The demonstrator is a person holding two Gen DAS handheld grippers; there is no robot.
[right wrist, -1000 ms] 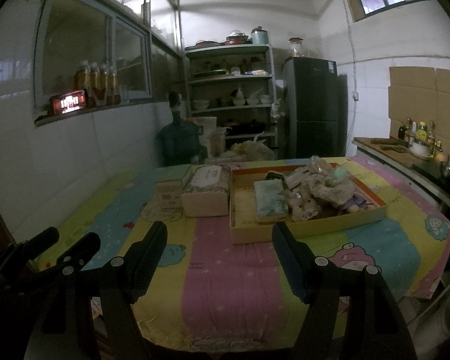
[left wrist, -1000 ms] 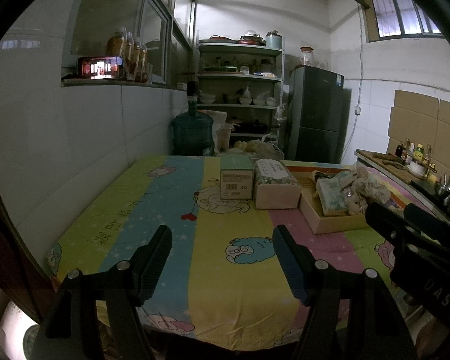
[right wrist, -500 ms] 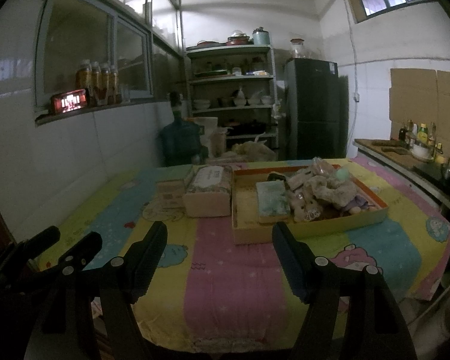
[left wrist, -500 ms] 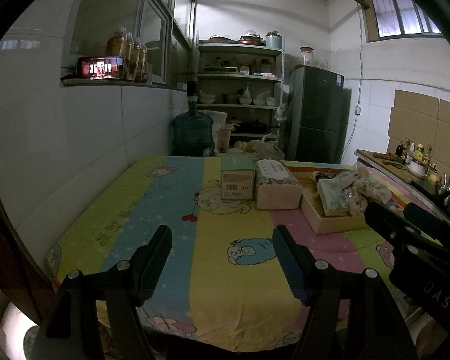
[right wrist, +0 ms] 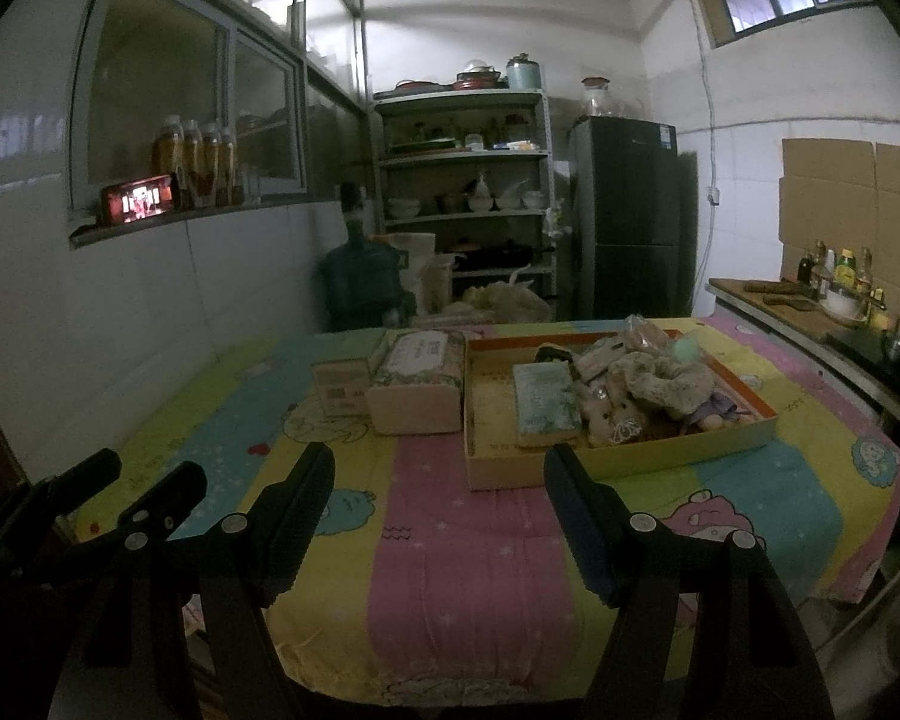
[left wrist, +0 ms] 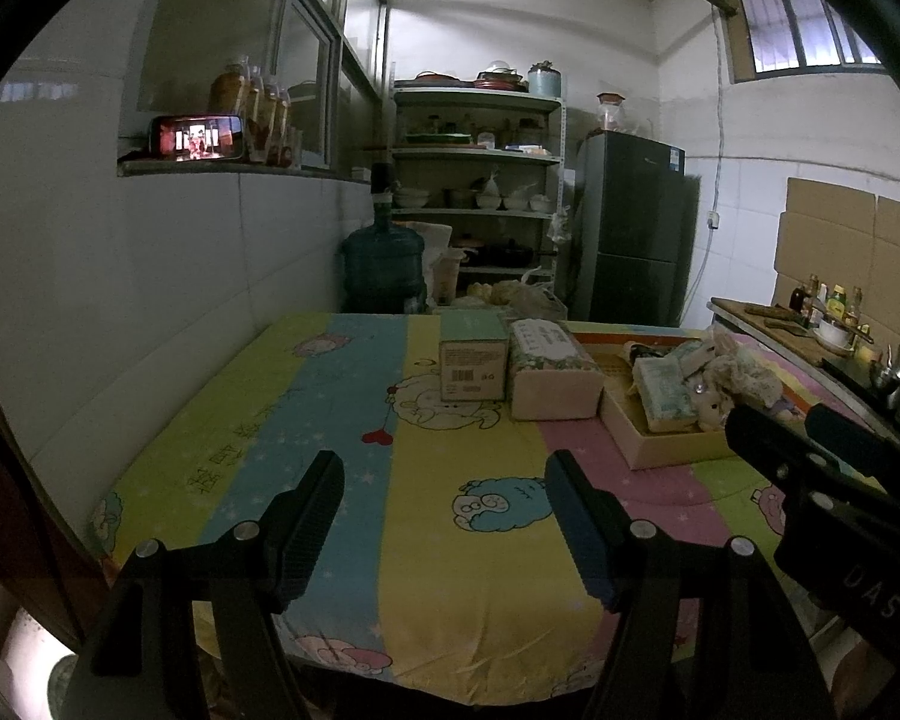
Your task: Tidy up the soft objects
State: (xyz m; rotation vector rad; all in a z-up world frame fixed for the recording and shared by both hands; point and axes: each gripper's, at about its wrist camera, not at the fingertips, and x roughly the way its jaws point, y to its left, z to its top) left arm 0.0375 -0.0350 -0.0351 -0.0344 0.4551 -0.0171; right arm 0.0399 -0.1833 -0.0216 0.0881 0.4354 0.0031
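Right wrist view: one shallow cardboard tray (right wrist: 618,461) at far right on the striped cloth (right wrist: 468,564) holds one heap of soft toys (right wrist: 654,384) and one tissue pack (right wrist: 546,402). Two boxes (right wrist: 417,387) stand left of it. Left gripper (left wrist: 444,516) and right gripper (right wrist: 438,510) both gape, grasping nothing

Left gripper (left wrist: 444,492) open above tablecloth (left wrist: 462,540); boxes (left wrist: 473,360), toy tray (left wrist: 660,450) beyond.

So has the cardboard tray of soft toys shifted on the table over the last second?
No. In the right wrist view the cardboard tray still sits right beside the tissue pack, its near corner on the same pink stripe of the tablecloth.
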